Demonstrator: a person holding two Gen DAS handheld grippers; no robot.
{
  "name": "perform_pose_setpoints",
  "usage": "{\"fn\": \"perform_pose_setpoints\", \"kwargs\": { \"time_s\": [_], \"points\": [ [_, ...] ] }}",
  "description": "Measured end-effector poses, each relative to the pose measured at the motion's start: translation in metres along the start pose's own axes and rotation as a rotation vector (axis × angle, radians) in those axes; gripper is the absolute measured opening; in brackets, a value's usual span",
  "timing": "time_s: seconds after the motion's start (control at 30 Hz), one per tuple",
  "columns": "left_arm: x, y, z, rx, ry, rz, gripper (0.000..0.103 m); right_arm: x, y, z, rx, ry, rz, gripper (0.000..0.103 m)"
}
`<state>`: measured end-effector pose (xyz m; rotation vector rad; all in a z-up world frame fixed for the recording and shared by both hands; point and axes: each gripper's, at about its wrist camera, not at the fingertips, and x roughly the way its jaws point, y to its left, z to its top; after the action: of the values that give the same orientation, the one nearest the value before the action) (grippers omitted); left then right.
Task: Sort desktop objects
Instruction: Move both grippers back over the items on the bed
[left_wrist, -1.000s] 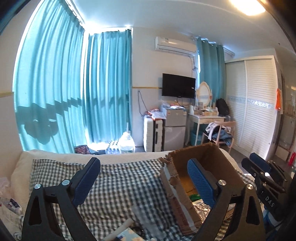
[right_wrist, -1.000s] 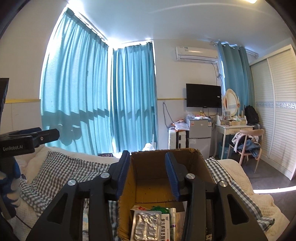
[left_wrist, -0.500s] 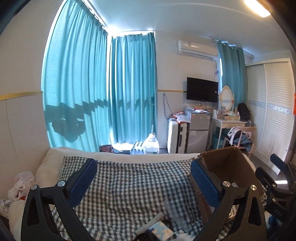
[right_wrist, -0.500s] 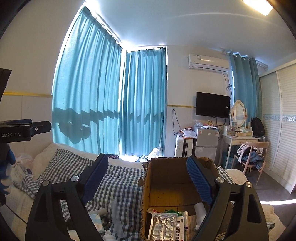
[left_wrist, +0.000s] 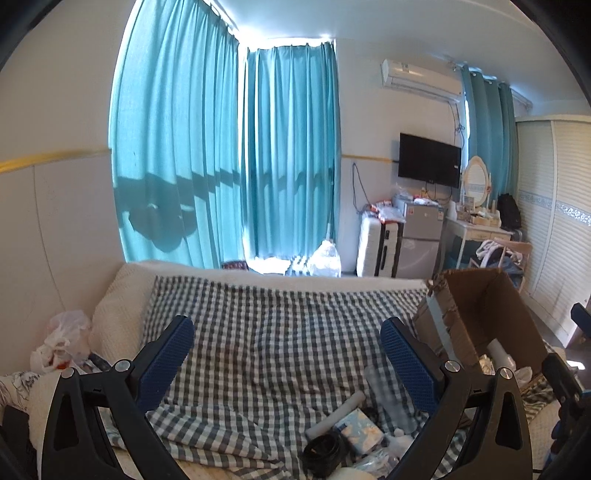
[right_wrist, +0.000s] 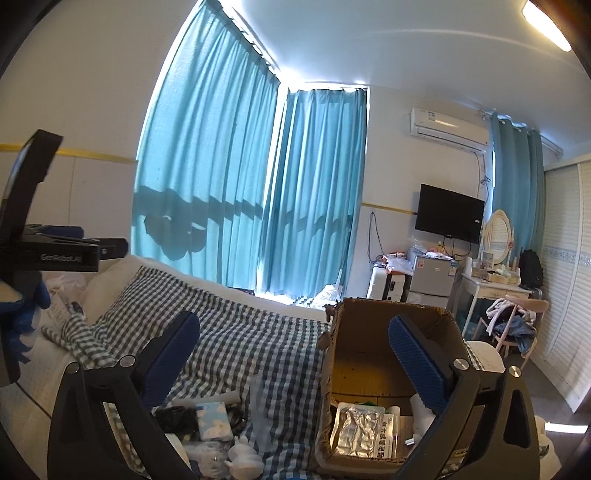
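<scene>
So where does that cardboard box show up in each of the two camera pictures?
Left wrist view: the cardboard box is at the right edge, beyond the right blue finger pad, on the checked blanket.
Right wrist view: the box is right of centre, low, open, with a silver blister pack inside.
Shared landmark: the wall-mounted black TV, above the box in both.

A brown cardboard box (right_wrist: 373, 354) stands open on the checked blanket, with a silver pill sheet (right_wrist: 356, 428) inside. Beside it lie a blue tissue pack (right_wrist: 214, 421), a white tube (left_wrist: 334, 408) and a black ring (left_wrist: 323, 448).
</scene>
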<state>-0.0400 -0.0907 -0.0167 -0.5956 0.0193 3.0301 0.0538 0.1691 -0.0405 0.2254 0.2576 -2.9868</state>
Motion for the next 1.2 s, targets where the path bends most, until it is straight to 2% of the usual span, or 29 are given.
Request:
{"fn": "perform_pose_setpoints", "kwargs": {
  "time_s": [0.2,0.37,0.4,0.47,0.57,0.63,0.73,0.83,0.93,1.03,1.2],
  "points": [
    [0.019,0.003,-0.026,0.020,0.058,0.002,0.103,0.006,0.009,-0.015,-0.013,0.019,0.069,0.103],
    [0.038,0.004,-0.045,0.004,0.091,-0.010,0.103,0.022,0.020,-0.036,-0.021,0.068,0.148,0.102],
    [0.042,0.004,-0.050,0.005,0.102,-0.014,0.103,0.028,0.025,-0.043,-0.037,0.089,0.153,0.101],
    [0.051,0.004,-0.059,0.007,0.117,-0.028,0.103,0.038,0.031,-0.054,-0.055,0.130,0.178,0.090],
    [0.067,0.007,-0.073,-0.012,0.165,-0.059,0.102,0.055,0.043,-0.071,-0.079,0.190,0.213,0.087],
    [0.081,0.004,-0.085,0.006,0.212,-0.069,0.091,0.061,0.048,-0.081,-0.092,0.220,0.222,0.087],
    [0.095,-0.007,-0.103,0.084,0.271,-0.064,0.081,0.072,0.052,-0.098,-0.096,0.272,0.231,0.087],
    [0.107,-0.014,-0.118,0.126,0.331,-0.103,0.075,0.083,0.051,-0.114,-0.089,0.331,0.228,0.087],
    [0.119,-0.017,-0.131,0.133,0.389,-0.136,0.073,0.091,0.047,-0.123,-0.075,0.375,0.228,0.085],
    [0.133,-0.017,-0.142,0.117,0.441,-0.130,0.073,0.101,0.043,-0.135,-0.072,0.422,0.223,0.077],
    [0.146,-0.019,-0.157,0.120,0.499,-0.161,0.073,0.112,0.038,-0.150,-0.054,0.491,0.237,0.076]
  ]
}}
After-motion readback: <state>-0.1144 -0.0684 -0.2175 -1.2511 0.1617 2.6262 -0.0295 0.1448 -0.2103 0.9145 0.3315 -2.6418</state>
